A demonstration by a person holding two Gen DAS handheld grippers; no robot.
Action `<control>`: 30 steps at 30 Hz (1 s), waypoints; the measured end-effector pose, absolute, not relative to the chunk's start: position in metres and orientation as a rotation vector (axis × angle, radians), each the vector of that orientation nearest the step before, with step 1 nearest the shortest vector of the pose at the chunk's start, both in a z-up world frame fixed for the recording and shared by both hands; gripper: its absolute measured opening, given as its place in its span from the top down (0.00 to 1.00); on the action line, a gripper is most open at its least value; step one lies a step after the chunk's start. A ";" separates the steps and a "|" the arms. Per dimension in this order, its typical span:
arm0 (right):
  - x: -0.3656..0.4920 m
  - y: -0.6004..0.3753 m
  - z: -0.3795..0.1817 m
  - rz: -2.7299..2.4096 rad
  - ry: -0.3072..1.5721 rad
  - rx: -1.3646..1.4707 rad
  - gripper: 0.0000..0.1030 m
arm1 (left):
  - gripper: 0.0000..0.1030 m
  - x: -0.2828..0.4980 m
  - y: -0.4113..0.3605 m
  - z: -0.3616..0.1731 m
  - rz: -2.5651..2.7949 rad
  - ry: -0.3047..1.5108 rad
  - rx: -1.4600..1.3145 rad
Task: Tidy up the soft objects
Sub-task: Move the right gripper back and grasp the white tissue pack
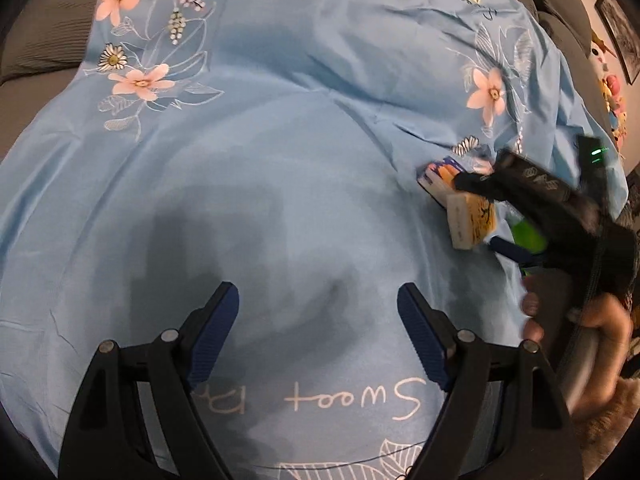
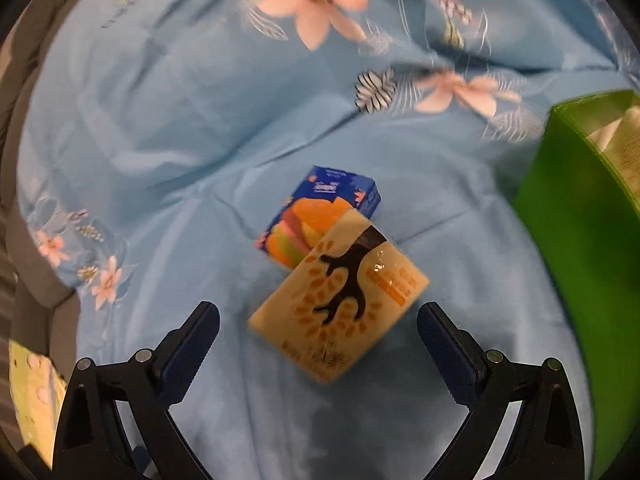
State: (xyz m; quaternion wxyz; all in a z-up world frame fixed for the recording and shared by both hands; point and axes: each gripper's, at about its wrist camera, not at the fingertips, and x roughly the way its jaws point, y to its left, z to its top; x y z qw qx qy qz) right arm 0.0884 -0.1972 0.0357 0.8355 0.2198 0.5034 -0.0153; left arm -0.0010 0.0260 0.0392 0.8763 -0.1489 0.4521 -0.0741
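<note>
The cream tissue pack (image 2: pixel 340 304) with the black tree print lies flat on the blue floral bedspread (image 2: pixel 160 140), tilted, its far corner overlapping the blue tissue pack (image 2: pixel 320 212) with orange fruit pictures behind it. Both packs sit just ahead of my right hand-held gripper (image 2: pixel 318 344), whose blue-padded fingers (image 2: pixel 188 344) are spread wide on either side of the cream pack without touching it; it grasps nothing. To the right of the packs stands a green bin (image 2: pixel 576 240), near them but apart, with something pale showing inside its top edge.

From my left wrist view, the same two packs (image 1: pixel 460 204) lie far off to the right on the bedspread (image 1: pixel 260 160), partly hidden by my right gripper's black body (image 1: pixel 540 196) and my right hand (image 1: pixel 592 320) holding it. My left hand-held gripper (image 1: pixel 318 340) hangs over bare blue fabric, its fingers (image 1: pixel 216 332) released and wide apart, with white script lettering (image 1: pixel 356 398) printed on the cloth just in front of it. Grey bedding (image 1: pixel 44 40) shows beyond the bedspread's far left edge.
</note>
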 end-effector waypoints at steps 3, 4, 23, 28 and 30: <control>0.088 -0.197 0.033 -0.042 1.017 0.453 0.07 | 0.22 -0.001 0.027 0.041 -0.151 0.940 -0.315; 0.088 -0.195 0.034 -0.042 1.015 0.432 0.20 | 0.22 -0.001 0.028 0.041 -0.153 0.943 -0.319; 0.018 -0.134 0.057 0.294 1.199 0.165 0.27 | 0.22 -0.001 0.056 0.046 -0.104 0.943 -0.413; 0.012 -0.142 0.072 0.248 1.171 0.173 0.15 | 0.22 -0.002 0.057 0.046 -0.117 0.944 -0.430; 0.003 -0.154 0.084 0.248 1.137 0.223 0.16 | 0.22 -0.002 0.052 0.045 -0.152 0.961 -0.430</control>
